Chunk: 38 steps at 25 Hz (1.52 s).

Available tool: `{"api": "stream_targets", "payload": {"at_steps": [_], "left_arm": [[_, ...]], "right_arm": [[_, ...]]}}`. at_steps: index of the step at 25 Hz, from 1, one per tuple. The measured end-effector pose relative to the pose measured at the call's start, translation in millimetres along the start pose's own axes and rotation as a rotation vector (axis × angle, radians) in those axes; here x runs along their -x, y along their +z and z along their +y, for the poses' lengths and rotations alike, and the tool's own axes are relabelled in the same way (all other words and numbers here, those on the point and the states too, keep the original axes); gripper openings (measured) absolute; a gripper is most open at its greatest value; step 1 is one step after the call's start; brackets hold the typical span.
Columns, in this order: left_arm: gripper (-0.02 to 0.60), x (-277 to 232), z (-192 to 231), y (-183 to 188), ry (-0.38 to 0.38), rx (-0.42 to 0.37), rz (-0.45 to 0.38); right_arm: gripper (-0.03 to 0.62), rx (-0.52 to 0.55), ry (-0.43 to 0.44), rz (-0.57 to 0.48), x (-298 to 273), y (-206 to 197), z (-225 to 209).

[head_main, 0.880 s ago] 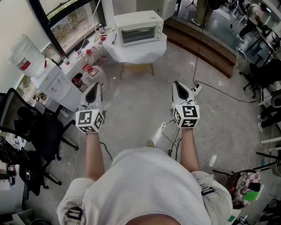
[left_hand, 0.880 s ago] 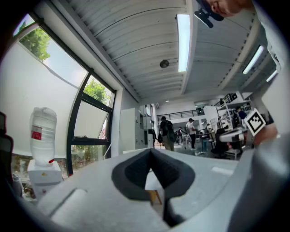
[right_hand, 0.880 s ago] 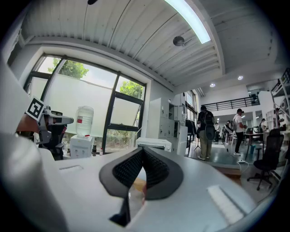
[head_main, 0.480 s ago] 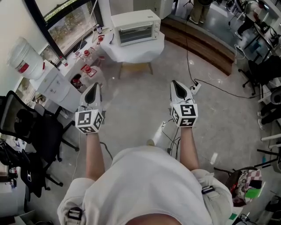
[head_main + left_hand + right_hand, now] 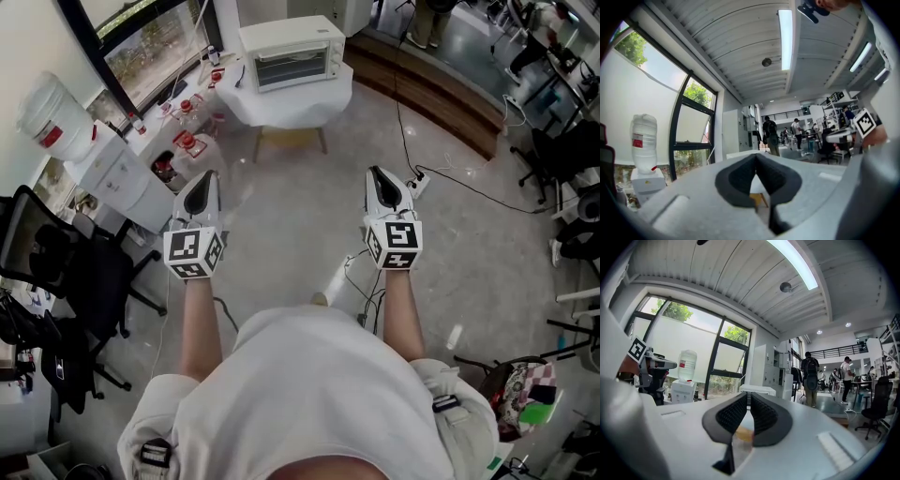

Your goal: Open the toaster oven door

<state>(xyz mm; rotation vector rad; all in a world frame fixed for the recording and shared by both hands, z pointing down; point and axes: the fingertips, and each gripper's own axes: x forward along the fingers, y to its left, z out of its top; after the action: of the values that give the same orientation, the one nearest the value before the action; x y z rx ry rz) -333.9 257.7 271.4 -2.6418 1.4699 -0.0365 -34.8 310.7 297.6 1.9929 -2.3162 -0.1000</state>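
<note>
The white toaster oven [image 5: 289, 52] stands with its glass door shut on a small table draped in white cloth [image 5: 292, 101], at the top middle of the head view and well ahead of both grippers. My left gripper [image 5: 203, 178] and right gripper [image 5: 380, 176] are held side by side over the floor, pointing toward the oven. Both are shut and hold nothing. In the left gripper view the dark pads [image 5: 740, 180] meet with nothing between them. The right gripper view shows its ribbed pads [image 5: 732, 416] closed together, with the oven [image 5: 758, 390] small in the distance beyond them.
A water dispenser with a big bottle [image 5: 54, 120] and red-capped bottles [image 5: 186, 141] stand at the left by the window. A black office chair [image 5: 66, 272] is near my left arm. A power strip with cables [image 5: 417, 187] lies on the floor at right, beside a wooden step [image 5: 441, 94]. People stand far off.
Almost nothing: the head view has drifted slightly, and both grippers stay shut and side by side in the same pose.
</note>
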Motion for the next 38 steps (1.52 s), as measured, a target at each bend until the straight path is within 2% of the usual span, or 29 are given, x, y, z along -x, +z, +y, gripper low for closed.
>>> {"api": "stream_targets", "payload": {"at_steps": [2,7,18,30,38], "left_arm": [[0.052,0,-4,1,-0.012,-0.006,0.001],[0.058,-2,-15,0,-0.012,-0.013,0.007],[0.071,-24,-24,-6,-0.019,-0.014,0.026],[0.071,-90,-70,-20,-0.017,-0.012,0.036],[0.071,-146,-55,-34,0.001,0.000,0.043]], "right_arm": [[0.009,0.004,0.016,-0.003,1,0,0],[0.059,-0.009,0.034,0.007,3,-7,-5],[0.072,-0.028,0.058,0.026,-14,-20,-19],[0.072,0.031,0.092,0.038,-43,-47,-82],[0.072,-0.022,0.095,0.051,-94,-64,-117]]}}
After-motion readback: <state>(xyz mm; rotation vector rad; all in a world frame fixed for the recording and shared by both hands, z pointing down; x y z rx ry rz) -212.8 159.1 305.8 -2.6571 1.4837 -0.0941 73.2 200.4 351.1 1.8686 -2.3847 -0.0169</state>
